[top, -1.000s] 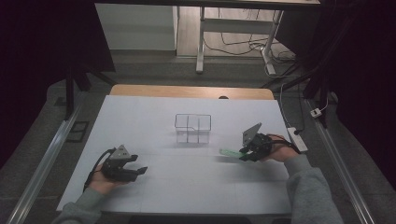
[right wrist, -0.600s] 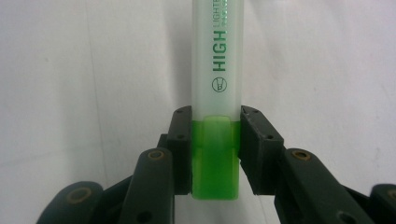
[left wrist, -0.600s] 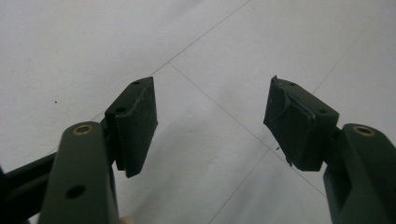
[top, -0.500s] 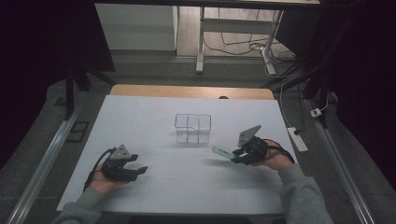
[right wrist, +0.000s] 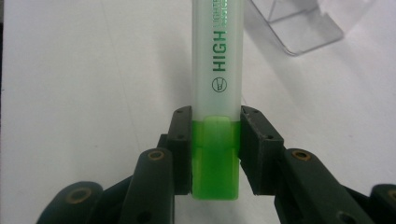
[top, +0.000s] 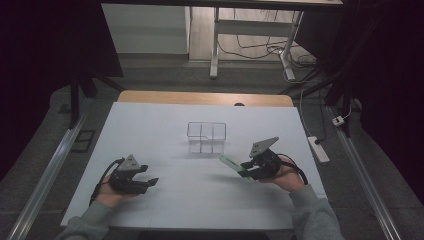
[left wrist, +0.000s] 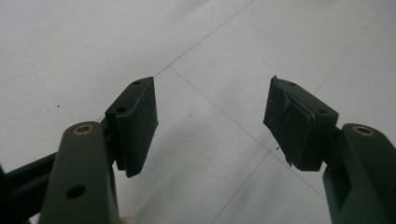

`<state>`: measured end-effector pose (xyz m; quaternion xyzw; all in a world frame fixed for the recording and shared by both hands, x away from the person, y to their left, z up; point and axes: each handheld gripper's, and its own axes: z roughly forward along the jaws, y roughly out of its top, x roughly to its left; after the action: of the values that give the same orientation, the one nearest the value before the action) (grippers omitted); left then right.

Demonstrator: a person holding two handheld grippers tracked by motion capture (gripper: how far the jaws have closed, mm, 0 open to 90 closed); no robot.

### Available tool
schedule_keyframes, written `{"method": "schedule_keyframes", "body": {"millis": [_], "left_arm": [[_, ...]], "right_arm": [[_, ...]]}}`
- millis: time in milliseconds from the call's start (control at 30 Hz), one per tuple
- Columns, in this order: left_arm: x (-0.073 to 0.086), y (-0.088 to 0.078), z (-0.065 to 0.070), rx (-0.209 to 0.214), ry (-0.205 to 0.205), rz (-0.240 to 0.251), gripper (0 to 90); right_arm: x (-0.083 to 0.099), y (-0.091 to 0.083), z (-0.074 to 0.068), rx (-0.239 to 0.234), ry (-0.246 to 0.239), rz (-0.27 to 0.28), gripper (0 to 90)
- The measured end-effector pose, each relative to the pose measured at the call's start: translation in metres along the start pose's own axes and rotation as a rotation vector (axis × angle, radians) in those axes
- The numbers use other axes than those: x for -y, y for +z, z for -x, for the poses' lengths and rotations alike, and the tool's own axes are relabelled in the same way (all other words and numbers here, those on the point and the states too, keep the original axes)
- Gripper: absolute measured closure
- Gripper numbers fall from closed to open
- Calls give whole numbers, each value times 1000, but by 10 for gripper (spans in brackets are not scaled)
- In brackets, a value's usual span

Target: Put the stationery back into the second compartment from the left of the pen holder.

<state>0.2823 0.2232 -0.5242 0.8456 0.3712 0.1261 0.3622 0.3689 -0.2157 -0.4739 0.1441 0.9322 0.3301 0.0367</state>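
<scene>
**Right hand-held gripper clamps highlighter; left gaping over bare worktop**

Right hand-held gripper [top: 246,170]: seen from the high view at the right of the white worktop [top: 165,125], held in the person's right hand [top: 285,176]. Jaws closed on a green highlighter [top: 231,164]. In the right gripper view the pads [right wrist: 183,149] press both sides of the highlighter [right wrist: 217,93] at its solid green end; the frosted barrel, printed "HIGH" in green, runs up and away from the jaws. From above, the highlighter points left and away from the person, toward a clear box [top: 206,137], its free end near the box but apart from it. It appears lifted off the worktop; a shadow lies under it.

Clear box: stands at mid-worktop, divided inside into compartments. A corner of it [right wrist: 299,28] shows at the top right of the right gripper view, beyond the highlighter.

Left hand-held gripper [top: 150,182]: at the left of the worktop, in the person's left hand [top: 107,194], well apart from the box and the other gripper. Jaws wide apart, nothing between them; the left gripper view shows only white surface with thin lines past the pads [left wrist: 135,123].

Grey sleeves [top: 312,217] enter from the bottom edge.
</scene>
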Motion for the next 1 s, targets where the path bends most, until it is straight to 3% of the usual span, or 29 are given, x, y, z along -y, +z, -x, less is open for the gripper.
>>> {"method": "schedule_keyframes", "body": {"millis": [133,367,600,1000], "left_arm": [[-2,-2,1,17,-5,19,342],[-4,-4,3,6,5,26,343],[-12,-4,11,-6,58,25,343],[-31,-1,29,11,138,39,341]], "right_arm": [[-5,5,-7,1,-20,-12,668],[-9,12,-12,-9,-10,-11,668],[-17,18,-17,-14,-19,-27,667],[-26,29,-27,-36,-43,-62,667]]}}
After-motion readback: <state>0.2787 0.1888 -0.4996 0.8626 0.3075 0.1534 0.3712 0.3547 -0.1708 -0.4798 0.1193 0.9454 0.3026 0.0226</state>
